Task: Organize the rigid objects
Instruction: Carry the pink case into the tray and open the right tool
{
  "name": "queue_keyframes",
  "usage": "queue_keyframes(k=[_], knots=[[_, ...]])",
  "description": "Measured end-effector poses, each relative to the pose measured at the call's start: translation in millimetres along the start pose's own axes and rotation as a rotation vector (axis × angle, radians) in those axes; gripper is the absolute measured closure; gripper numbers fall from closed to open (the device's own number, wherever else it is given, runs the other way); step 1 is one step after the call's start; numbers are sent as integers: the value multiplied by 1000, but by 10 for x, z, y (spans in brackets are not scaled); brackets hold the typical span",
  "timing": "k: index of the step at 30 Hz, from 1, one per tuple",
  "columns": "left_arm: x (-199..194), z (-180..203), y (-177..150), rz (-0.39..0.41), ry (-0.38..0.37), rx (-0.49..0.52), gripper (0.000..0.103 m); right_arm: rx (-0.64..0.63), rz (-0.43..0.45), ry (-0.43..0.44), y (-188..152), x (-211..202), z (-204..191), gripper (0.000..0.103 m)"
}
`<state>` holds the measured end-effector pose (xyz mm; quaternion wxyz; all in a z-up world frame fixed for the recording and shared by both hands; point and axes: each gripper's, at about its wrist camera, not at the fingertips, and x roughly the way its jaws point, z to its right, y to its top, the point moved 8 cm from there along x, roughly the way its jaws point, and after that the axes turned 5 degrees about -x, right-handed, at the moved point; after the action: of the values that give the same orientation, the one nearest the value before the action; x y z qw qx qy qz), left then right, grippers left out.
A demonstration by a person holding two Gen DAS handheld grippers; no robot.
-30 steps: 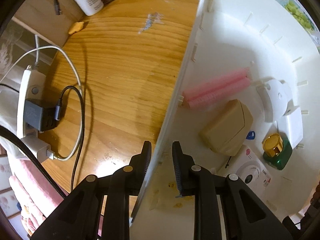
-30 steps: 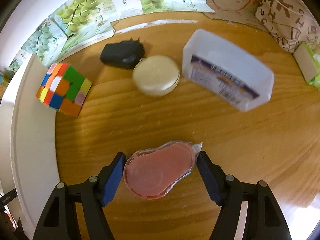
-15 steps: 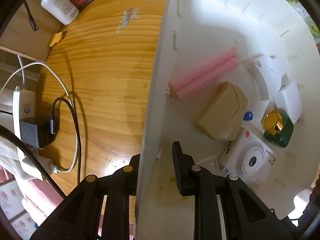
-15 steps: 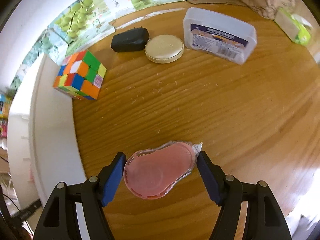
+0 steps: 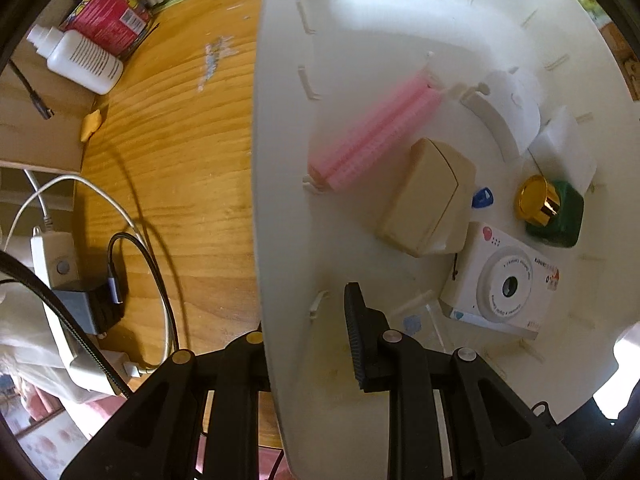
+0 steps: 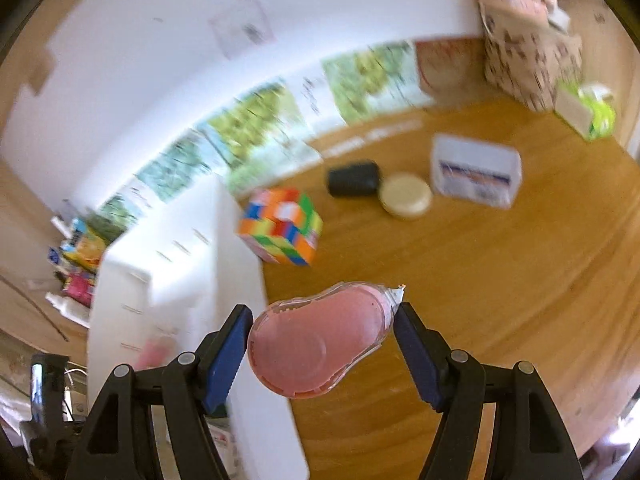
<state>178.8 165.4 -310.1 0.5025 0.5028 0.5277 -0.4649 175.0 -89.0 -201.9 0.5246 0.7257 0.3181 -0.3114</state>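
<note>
Lifted off the table (image 6: 500,300), pink tape dispenser (image 6: 320,344) rides clamped in right gripper (image 6: 322,354); left gripper (image 5: 304,340) pinches white bin (image 5: 280,200) wall.

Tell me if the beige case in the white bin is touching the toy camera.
Touching. The left wrist view shows the beige case with its lower corner resting against the top edge of the toy camera, no gap between them, inside the white bin.

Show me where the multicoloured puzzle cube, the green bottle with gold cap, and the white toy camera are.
multicoloured puzzle cube (image 6: 282,226), right wrist view, front face.
green bottle with gold cap (image 5: 560,216), left wrist view, green body.
white toy camera (image 5: 506,286), left wrist view, lens ring.
</note>
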Motion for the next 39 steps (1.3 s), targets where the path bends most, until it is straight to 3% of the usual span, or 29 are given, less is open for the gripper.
queue_keyframes(k=[7, 12, 17, 29, 39], knots=[[-35, 39, -57, 5, 12, 45, 78, -121, 145, 97, 72, -254, -392, 30], [-50, 85, -97, 26, 17, 55, 78, -232, 202, 159, 47, -358, -685, 30], [-59, 86, -120, 29, 14, 55, 78, -340, 219, 229, -26, -399, -981, 30], [-65, 85, -135, 39, 34, 28, 78, -645, 249, 276, -295, -495, -1461, 30], [-36, 41, -126, 32, 57, -2, 77, -713, 253, 302, -344, -530, -1451, 24]])
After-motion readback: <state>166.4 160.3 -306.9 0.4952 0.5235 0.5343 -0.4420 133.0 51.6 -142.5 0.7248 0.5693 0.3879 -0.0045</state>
